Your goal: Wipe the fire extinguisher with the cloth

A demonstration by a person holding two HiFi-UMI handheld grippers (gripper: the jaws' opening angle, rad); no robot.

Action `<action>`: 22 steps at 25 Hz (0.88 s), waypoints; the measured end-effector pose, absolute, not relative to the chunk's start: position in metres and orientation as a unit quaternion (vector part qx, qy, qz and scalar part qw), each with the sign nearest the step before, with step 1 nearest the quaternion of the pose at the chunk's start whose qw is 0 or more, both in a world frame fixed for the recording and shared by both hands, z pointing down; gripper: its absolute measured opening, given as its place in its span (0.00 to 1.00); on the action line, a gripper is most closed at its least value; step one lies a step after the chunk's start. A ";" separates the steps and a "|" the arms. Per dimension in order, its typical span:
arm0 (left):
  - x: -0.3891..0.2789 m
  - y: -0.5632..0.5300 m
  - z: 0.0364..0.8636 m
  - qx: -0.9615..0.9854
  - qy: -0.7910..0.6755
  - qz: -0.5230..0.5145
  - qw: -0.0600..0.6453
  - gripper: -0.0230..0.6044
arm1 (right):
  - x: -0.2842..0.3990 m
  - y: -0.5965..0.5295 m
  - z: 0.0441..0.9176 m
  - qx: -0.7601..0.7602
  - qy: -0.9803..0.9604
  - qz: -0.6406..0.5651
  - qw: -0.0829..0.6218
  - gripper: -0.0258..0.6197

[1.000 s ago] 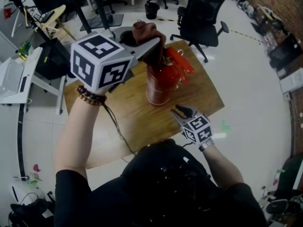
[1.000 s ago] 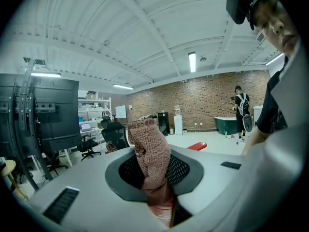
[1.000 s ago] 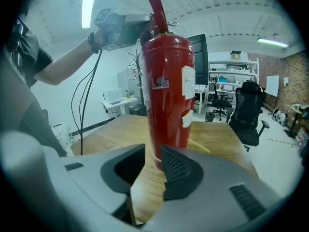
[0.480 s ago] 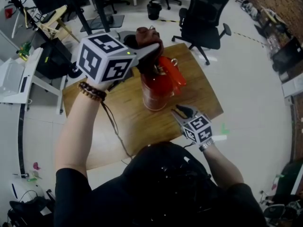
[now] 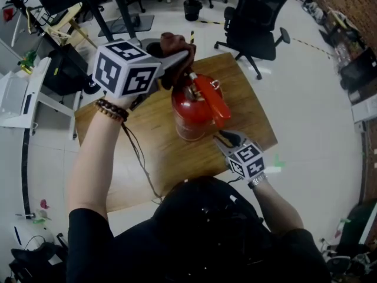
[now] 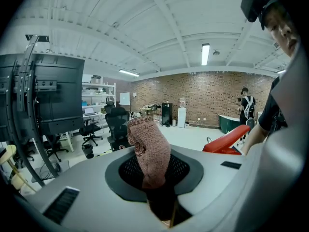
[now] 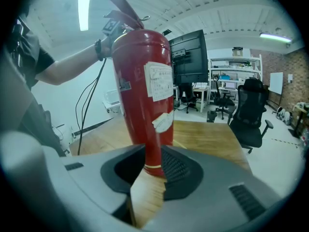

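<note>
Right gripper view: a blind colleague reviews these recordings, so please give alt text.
A red cylindrical fire extinguisher stands on a wooden table, its base framed by the right gripper's parted jaws. A person's arm reaches toward its top.

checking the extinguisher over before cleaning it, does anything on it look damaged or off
Yes: on the fire extinguisher, the white label looks torn, with a ragged white scrap stuck alone below it. It stands on the table; nothing is spilled.
</note>
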State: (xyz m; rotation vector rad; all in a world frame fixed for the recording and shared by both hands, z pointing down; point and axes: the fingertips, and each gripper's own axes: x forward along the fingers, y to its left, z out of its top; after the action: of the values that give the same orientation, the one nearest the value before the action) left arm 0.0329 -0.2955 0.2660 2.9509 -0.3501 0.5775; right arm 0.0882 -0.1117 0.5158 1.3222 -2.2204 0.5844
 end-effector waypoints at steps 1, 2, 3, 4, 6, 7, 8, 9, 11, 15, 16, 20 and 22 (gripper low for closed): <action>0.033 -0.298 0.269 0.972 -0.117 0.192 0.059 0.14 | 0.090 -0.112 0.516 0.484 -0.813 0.215 0.243 0.24; 0.033 -0.301 0.273 0.972 -0.119 0.194 0.062 0.14 | 0.091 -0.113 0.516 0.484 -0.813 0.215 0.244 0.24; 0.033 -0.305 0.277 0.971 -0.119 0.196 0.065 0.14 | 0.092 -0.114 0.517 0.483 -0.812 0.216 0.245 0.24; 0.032 -0.308 0.280 0.971 -0.120 0.197 0.069 0.14 | 0.092 -0.115 0.518 0.483 -0.812 0.217 0.246 0.24; 0.032 -0.315 0.289 0.970 -0.119 0.197 0.079 0.14 | 0.093 -0.117 0.519 0.482 -0.811 0.219 0.247 0.24; 0.032 -0.319 0.294 0.970 -0.118 0.196 0.084 0.14 | 0.093 -0.118 0.520 0.482 -0.811 0.221 0.248 0.24; 0.032 -0.322 0.299 0.970 -0.117 0.195 0.090 0.14 | 0.094 -0.119 0.520 0.481 -0.811 0.222 0.248 0.24; 0.032 -0.325 0.305 0.969 -0.116 0.196 0.095 0.14 | 0.094 -0.120 0.521 0.481 -0.811 0.223 0.249 0.24; 0.031 -0.331 0.317 0.968 -0.114 0.198 0.103 0.14 | 0.095 -0.122 0.523 0.481 -0.809 0.226 0.250 0.24; 0.032 -0.340 0.343 0.966 -0.105 0.206 0.117 0.14 | 0.095 -0.127 0.528 0.479 -0.807 0.232 0.255 0.24; 0.032 -0.342 0.350 0.965 -0.102 0.208 0.121 0.14 | 0.096 -0.128 0.529 0.479 -0.807 0.234 0.256 0.24; 0.033 -0.347 0.380 0.962 -0.091 0.214 0.143 0.14 | 0.096 -0.132 0.532 0.478 -0.805 0.238 0.260 0.24; 0.033 -0.349 0.396 0.960 -0.085 0.215 0.156 0.14 | 0.096 -0.133 0.534 0.477 -0.804 0.240 0.262 0.24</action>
State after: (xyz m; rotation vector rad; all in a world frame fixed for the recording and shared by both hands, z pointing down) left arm 0.0330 -0.3488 0.3956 2.7495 -0.2439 0.6147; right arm 0.0964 -0.1333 0.5339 1.2905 -2.1755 0.6485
